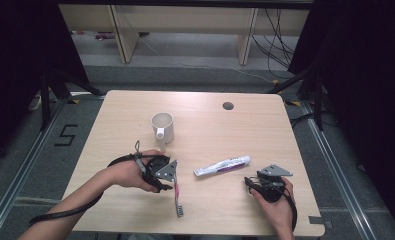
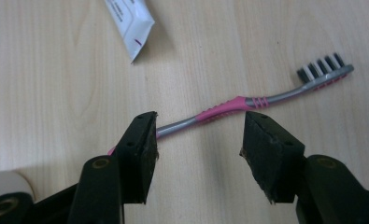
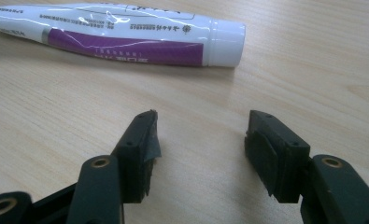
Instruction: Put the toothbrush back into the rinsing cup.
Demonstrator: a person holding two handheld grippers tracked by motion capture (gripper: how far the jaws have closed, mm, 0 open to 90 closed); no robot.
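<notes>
Mug [image 1: 162, 127] sits upright mid-table; can't see if there's anything inside from this angle. Left gripper [image 2: 198, 135] has its jaws spread over the pink toothbrush [image 2: 229, 105], which lies flat on the table [image 1: 210, 125], not pinched. Right gripper [image 3: 201, 135] gapes empty near the toothpaste tube [image 3: 121, 35].

black "5" on floor [image 1: 66, 135]
</notes>
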